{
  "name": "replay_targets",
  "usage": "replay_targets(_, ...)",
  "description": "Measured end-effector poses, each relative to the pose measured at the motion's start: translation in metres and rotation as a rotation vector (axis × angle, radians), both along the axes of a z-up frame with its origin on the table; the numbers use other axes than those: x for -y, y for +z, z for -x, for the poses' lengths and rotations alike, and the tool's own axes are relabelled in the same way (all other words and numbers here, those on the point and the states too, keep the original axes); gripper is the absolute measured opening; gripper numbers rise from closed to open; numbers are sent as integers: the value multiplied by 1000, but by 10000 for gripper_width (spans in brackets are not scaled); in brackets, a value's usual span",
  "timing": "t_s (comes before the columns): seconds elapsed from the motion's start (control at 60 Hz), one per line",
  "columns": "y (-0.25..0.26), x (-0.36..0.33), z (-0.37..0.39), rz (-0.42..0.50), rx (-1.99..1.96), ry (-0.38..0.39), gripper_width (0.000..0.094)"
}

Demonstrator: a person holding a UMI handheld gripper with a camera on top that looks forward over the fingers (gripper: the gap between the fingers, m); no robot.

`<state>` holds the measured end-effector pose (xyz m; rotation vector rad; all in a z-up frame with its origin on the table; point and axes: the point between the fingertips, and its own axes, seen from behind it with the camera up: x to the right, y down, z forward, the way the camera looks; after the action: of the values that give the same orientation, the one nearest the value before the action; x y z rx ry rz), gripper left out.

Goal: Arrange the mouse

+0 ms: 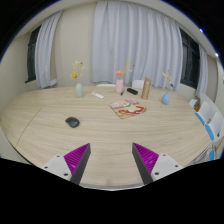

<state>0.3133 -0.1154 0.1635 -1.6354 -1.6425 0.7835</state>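
Tool (111,160) open, empty; steer left and forward to straddle the mouse (72,122) on the worktop (50,135) squarely

The mouse (72,122) is being shown too small for detail; items on the papers (126,107) cannot be identified.

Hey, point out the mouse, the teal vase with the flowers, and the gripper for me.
mouse (72,122): gripper view, on the top of its dark shell.
teal vase (79,90): gripper view, on the vase body, below the flowers.
gripper (111,152): gripper view, midway between its open fingertips, over bare table.
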Motion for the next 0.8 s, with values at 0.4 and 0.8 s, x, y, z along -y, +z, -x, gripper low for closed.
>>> replay_targets(0.4,-22,123,-1,51,5,148,860)
replay_targets(0.8,-60,205,46,73,33,149,861)
